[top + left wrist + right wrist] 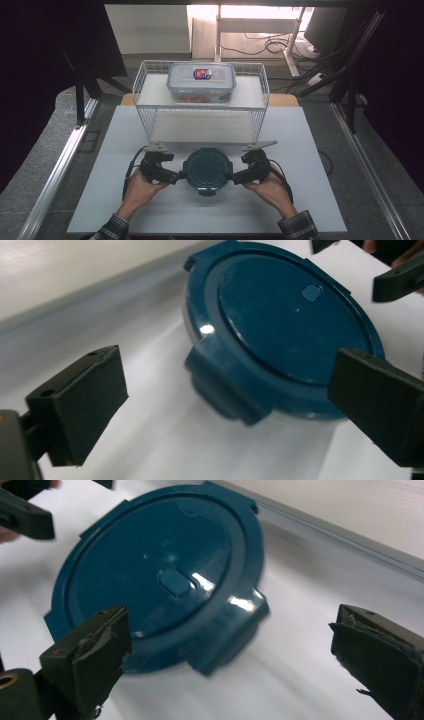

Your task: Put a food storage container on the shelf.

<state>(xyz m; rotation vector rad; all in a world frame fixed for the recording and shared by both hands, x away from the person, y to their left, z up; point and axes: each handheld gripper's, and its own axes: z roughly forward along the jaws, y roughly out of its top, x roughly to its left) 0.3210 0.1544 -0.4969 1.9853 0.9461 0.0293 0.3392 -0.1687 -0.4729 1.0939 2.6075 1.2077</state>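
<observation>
A white table (150,210) sits amid dark framing, a wire rack (200,100) at its far edge bearing a lidded box (201,82). Near the front, the round blue container (207,170) lies between the left gripper (181,175) and right gripper (231,176), both spread wide. Gripper views reveal its side latches; bare table surrounds it.

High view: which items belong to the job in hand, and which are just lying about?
In the job:
round blue-lidded container
left claw, open
right claw, open

Lying about:
rectangular lidded food box
white wire rack
</observation>
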